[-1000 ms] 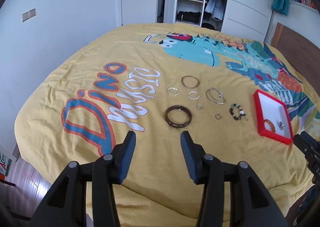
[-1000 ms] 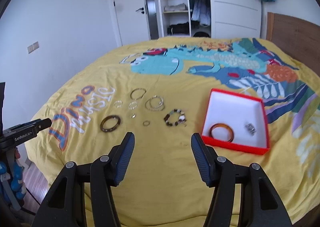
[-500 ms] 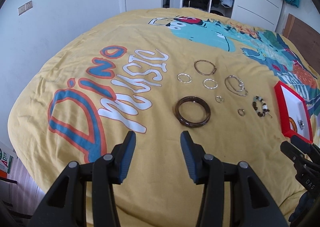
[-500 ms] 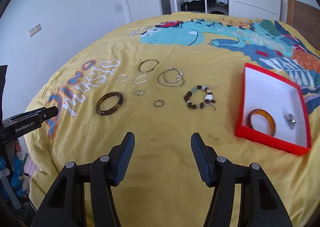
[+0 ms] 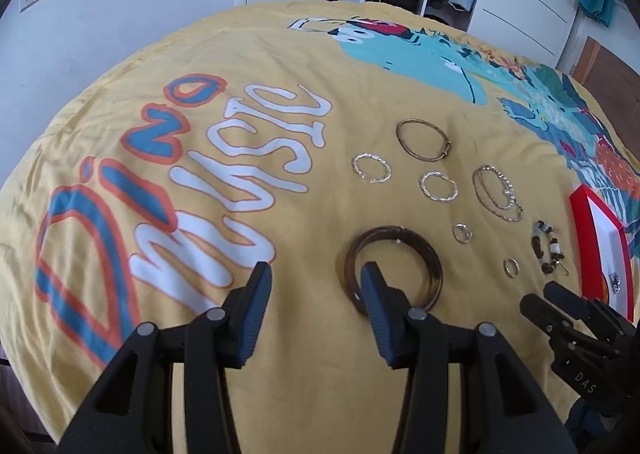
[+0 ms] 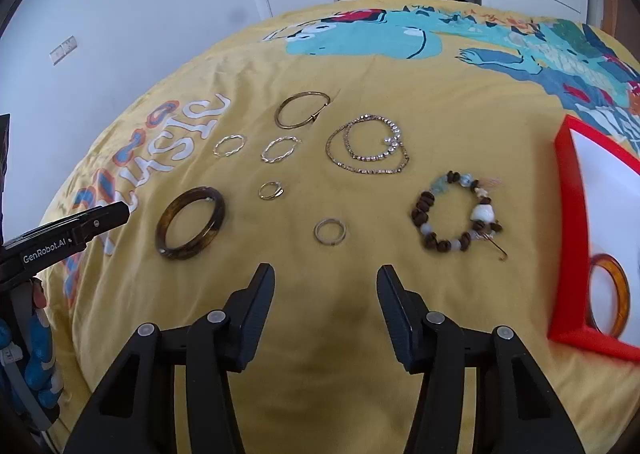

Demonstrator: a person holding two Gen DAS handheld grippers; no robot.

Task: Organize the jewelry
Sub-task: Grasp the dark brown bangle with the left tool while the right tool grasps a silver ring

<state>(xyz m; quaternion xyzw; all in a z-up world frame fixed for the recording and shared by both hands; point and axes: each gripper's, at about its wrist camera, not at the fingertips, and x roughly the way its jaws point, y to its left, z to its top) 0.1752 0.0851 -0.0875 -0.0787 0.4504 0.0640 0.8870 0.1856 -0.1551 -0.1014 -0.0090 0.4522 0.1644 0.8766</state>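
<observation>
Several pieces of jewelry lie on a yellow bedspread. A dark brown bangle lies just ahead of my open left gripper, whose right finger overlaps its near left rim. My right gripper is open and empty, just short of a small silver ring. A beaded bracelet lies to its right. A red tray at the right edge holds an orange bangle. Thin hoops, a gold bangle and a chain necklace lie farther back.
The bed's near edge drops off just below both grippers. The left gripper's tip shows at the left of the right wrist view, the right gripper at the right of the left wrist view. A wardrobe and door stand behind the bed.
Both grippers have moved forward and down toward the jewelry. The brown bangle now lies at the left gripper's right fingertip. Both stay open.
</observation>
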